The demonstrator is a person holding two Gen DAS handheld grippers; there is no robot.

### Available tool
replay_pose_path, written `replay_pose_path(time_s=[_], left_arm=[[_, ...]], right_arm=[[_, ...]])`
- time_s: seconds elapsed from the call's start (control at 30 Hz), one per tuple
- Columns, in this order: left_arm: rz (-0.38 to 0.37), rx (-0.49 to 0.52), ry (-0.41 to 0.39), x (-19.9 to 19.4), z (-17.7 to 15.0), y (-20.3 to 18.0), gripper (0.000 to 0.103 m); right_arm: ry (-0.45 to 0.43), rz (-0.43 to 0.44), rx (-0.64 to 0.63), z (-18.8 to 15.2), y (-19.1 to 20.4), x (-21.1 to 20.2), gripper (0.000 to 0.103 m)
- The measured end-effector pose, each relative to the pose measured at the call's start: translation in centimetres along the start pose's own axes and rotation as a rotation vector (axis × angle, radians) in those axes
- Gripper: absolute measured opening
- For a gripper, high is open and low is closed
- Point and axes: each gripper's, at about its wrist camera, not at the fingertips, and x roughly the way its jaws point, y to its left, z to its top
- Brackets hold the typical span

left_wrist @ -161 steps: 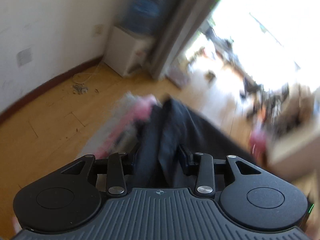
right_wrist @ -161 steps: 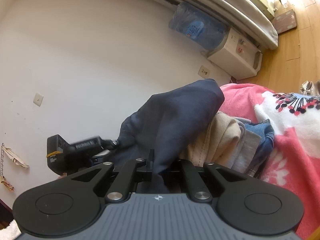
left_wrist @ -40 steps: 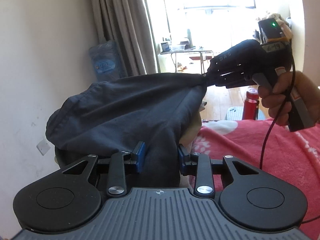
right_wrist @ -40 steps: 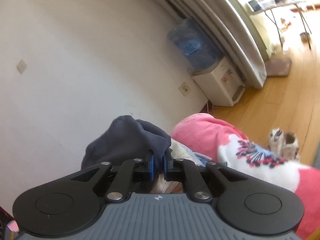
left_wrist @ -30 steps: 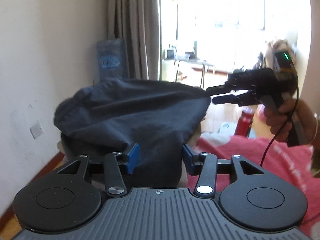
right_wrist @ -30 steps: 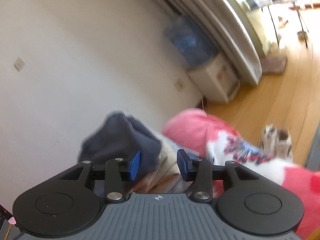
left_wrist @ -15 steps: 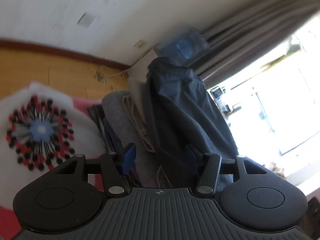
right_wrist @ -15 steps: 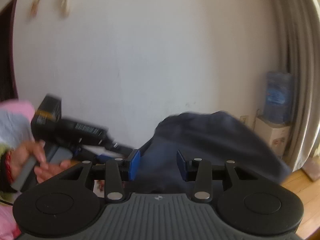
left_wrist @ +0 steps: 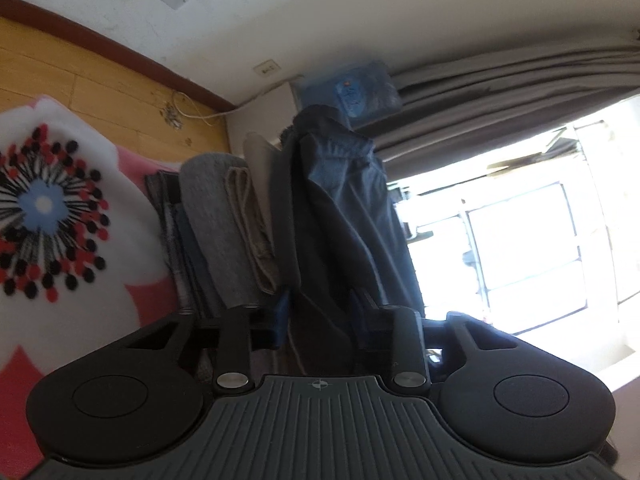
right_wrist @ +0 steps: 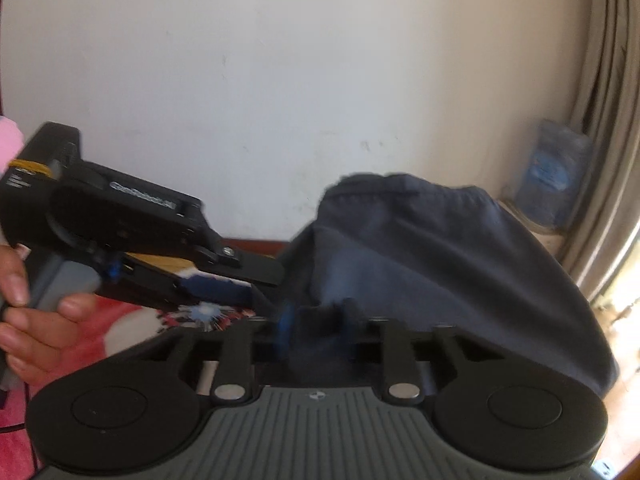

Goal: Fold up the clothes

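Both grippers have just been closing again after letting go a second back, and both wrists rolled: the left view now sees the room tipped sideways, the right view swung round to face the wall.

Count-wise: two grippers, one dark navy garment (left_wrist: 340, 216) on top, and under it a stack (left_wrist: 224, 236) of roughly four or five folded pieces (grey, beige, denim-ish, a striped one), edges hard to separate. One water jug (left_wrist: 352, 94) sits on its white dispenser.

Left gripper (left_wrist: 318, 316) has its blue pads narrowed onto a fold of the navy cloth, which fills the gap between them. Right gripper (right_wrist: 316, 320) is pinched nearly shut on a bunched bit of the same garment; that spot is blurry but the fabric is clearly between the fingers.

Only the left view shows the stack side-on, the blanket (left_wrist: 60, 216) with its big dotted flower burst, the wood floor and the bright window. Only the right view shows the left gripper from outside, a boxy black pistol-grip thing, with the person's hand (right_wrist: 36, 320) wrapped round the handle, plus the garment's gathered elastic waistband.

Garment looks like thin soft woven stuff, draped and rumpled. Blanket is fuzzy fleece, pink, red and white. Curtains (left_wrist: 500, 92) hang in heavy grey pleats.
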Motion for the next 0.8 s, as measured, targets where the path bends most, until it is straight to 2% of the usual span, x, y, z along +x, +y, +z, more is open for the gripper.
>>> replay_pose_path(time_s=[0.03, 0.13, 0.3, 0.43, 0.63, 0.8], left_arm=[[-0.007, -0.001, -0.002, 0.1, 0.0, 0.0, 0.010], [-0.053, -0.012, -0.016, 0.0, 0.0, -0.2, 0.003], [-0.143, -0.031, -0.054, 0.1, 0.1, -0.6, 0.000], [-0.217, -0.075, -0.079, 0.9, 0.0, -0.5, 0.000], [-0.300, -0.187, -0.082, 3.3, -0.6, 0.5, 0.000], [-0.296, -0.240, -0.050, 5.5, -0.8, 1.4, 0.000]], right_arm=[[-0.004, 0.001, 0.022, -0.1, -0.3, -0.1, 0.005], [-0.036, 0.028, 0.128, -0.2, -1.9, -0.7, 0.003], [-0.140, 0.113, 0.390, -0.7, -5.1, -2.0, 0.003], [-0.191, 0.182, 0.545, -1.7, -6.6, -2.9, 0.003], [-0.215, 0.208, 0.579, -2.3, -6.7, -2.3, 0.003], [-0.233, 0.220, 0.579, -2.2, -7.0, -2.5, 0.003]])
